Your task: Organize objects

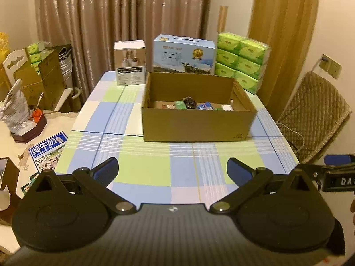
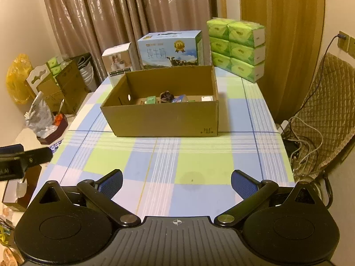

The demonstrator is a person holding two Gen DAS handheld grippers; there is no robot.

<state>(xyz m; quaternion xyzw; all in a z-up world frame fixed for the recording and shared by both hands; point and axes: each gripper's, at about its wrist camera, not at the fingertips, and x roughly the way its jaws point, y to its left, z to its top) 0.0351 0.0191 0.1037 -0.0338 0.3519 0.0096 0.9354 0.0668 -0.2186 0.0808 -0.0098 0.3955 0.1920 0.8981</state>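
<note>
An open cardboard box (image 1: 197,124) stands in the middle of the checked table (image 1: 142,168); it also shows in the right wrist view (image 2: 164,119). Several small items lie inside it: a dark lump (image 1: 189,102), a green packet (image 1: 180,104), a blue packet (image 1: 205,106) and a white box (image 1: 226,107). My left gripper (image 1: 172,170) is open and empty above the table's near edge. My right gripper (image 2: 176,184) is open and empty, to the right of the left one, also well short of the box.
Behind the box stand a white product box (image 1: 130,63), a blue milk carton case (image 1: 184,54) and stacked green tissue packs (image 1: 241,62). A padded chair (image 1: 315,115) is on the right. A side surface on the left holds cartons, a bag and a milk case (image 1: 47,151).
</note>
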